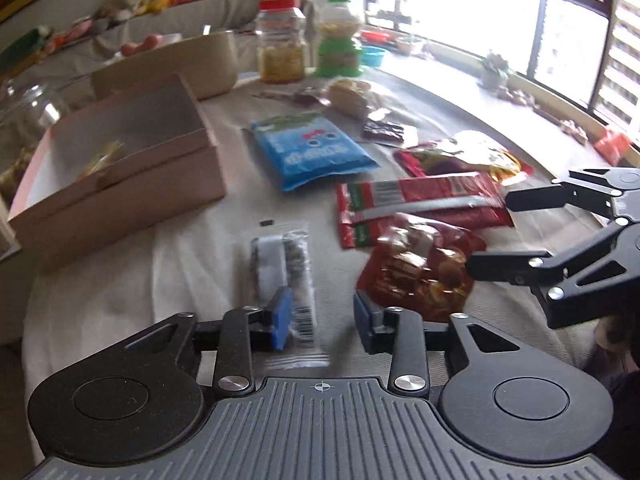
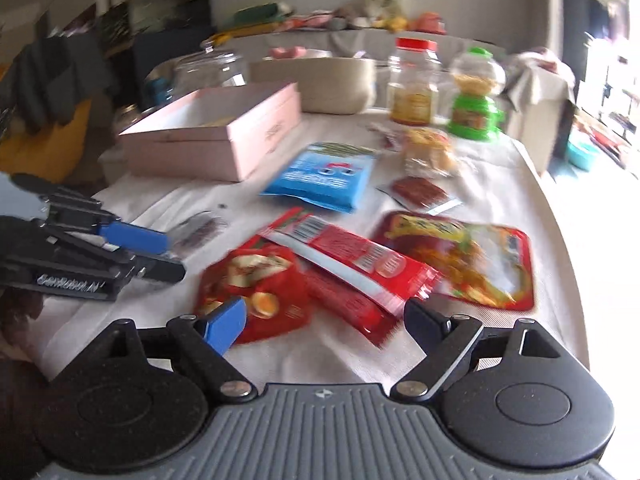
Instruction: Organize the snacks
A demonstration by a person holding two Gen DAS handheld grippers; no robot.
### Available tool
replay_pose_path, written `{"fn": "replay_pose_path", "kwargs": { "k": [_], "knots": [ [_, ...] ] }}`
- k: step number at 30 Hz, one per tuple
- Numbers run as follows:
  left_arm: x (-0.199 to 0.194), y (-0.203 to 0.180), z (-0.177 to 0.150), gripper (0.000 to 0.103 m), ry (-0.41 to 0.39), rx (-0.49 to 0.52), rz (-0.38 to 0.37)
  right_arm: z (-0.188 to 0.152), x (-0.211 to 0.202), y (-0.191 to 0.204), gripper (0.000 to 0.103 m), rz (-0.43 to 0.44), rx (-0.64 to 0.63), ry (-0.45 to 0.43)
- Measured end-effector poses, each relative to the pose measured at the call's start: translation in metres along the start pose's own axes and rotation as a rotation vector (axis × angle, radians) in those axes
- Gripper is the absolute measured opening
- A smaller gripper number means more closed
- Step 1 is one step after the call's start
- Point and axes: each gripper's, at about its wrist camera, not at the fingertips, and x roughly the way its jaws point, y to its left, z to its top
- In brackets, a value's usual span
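Snacks scattered flat on cloth-covered table: blue pouch (image 2: 325, 176) near pink box (image 2: 224, 136); long red packets (image 2: 352, 268) overlapping red biscuit bag (image 2: 252, 284); clear-windowed red pack (image 2: 468, 256) alongside; small clear sachet (image 1: 288, 272) apart.

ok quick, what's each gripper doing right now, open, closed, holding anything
Left gripper: open, holding nothing, over the clear wrapped snack.
Right gripper: open wide, holding nothing, just short of the red snack bag.
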Motion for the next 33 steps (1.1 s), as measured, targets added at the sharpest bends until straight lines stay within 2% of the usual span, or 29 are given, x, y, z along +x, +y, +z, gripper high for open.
{"fn": "replay_pose_path", "kwargs": {
  "k": [3,6,8,11,14,16,19,23,28,29,31,33],
  "knots": [
    [-0.003,0.002,0.005,0.039,-0.014,-0.026,-0.045,-0.008,-0.002,-0.007,0.087,0.000,0.018,0.014],
    [-0.009,0.007,0.010,0.037,-0.082,-0.051,0.023,-0.015,-0.007,-0.006,0.087,0.009,-0.009,0.015],
    [-0.004,0.012,0.012,0.037,-0.061,-0.054,0.036,-0.018,-0.005,-0.004,0.087,0.016,-0.026,0.023],
    [0.012,0.013,0.012,0.037,0.012,-0.024,0.058,-0.022,-0.004,-0.001,0.093,0.012,-0.040,0.013],
    [0.016,0.008,0.011,0.041,0.001,0.012,0.094,-0.022,-0.003,-0.002,0.096,0.025,-0.024,0.000],
    [0.020,0.010,0.011,0.048,0.007,0.009,0.109,-0.025,-0.003,-0.004,0.097,0.036,-0.007,-0.014],
    [0.023,0.023,0.010,0.052,0.008,-0.042,0.091,-0.027,-0.002,-0.003,0.102,0.040,-0.010,-0.014],
    [0.022,0.031,0.006,0.051,-0.007,-0.082,0.055,-0.025,-0.002,0.008,0.103,0.000,-0.055,0.023],
    [0.016,0.035,-0.004,0.048,-0.045,-0.129,0.026,-0.016,-0.001,0.005,0.101,0.041,-0.085,0.078],
    [0.014,0.035,-0.006,0.047,-0.050,-0.132,0.030,-0.013,-0.003,0.003,0.097,0.049,-0.067,0.075],
    [0.009,0.035,-0.011,0.046,-0.054,-0.145,0.024,-0.007,-0.011,0.007,0.097,0.064,-0.050,0.027],
    [0.005,0.035,-0.014,0.045,-0.056,-0.169,0.017,-0.002,-0.015,0.021,0.097,0.057,-0.100,-0.020]
  ]
}}
